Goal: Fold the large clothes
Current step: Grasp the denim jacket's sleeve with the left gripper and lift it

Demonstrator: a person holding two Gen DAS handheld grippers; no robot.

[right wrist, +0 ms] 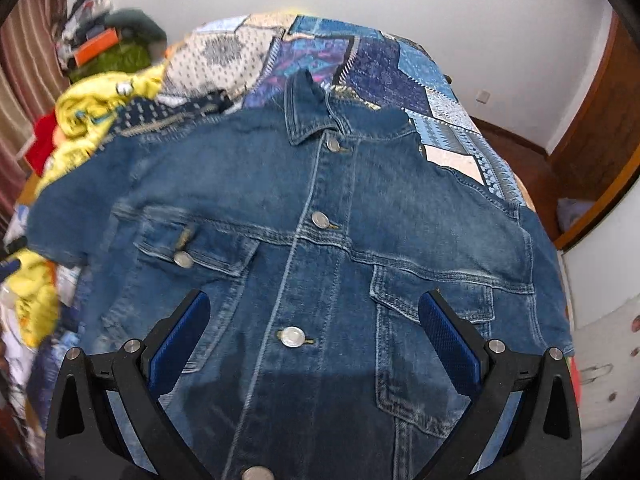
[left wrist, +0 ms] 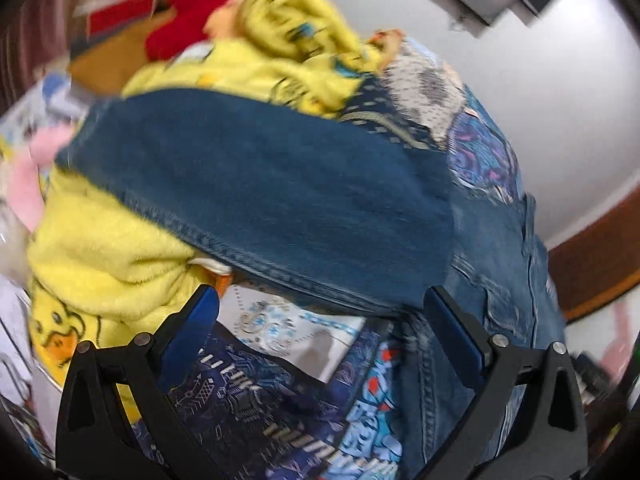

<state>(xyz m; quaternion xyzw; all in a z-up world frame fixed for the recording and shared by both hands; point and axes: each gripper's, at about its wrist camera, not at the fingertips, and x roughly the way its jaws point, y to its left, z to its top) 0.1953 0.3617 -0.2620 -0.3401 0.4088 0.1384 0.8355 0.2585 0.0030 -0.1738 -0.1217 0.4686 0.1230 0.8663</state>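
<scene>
A blue denim jacket point(right wrist: 320, 240) lies front side up on the patchwork bedspread point(right wrist: 384, 64), collar at the far end, buttons down the middle. My right gripper point(right wrist: 316, 312) is open and empty, hovering over the jacket's lower front between its chest pockets. In the left wrist view the jacket's left sleeve point(left wrist: 260, 192) stretches across the frame, blurred. My left gripper point(left wrist: 320, 312) is open just below the sleeve's seamed edge, holding nothing.
A heap of clothes lies to the left: yellow fleece with a duck print point(left wrist: 100, 264), a yellow printed garment point(left wrist: 280, 40), something red point(left wrist: 188, 12) and pink cloth point(left wrist: 36, 172). A wooden door frame point(right wrist: 592, 152) and white wall are on the right.
</scene>
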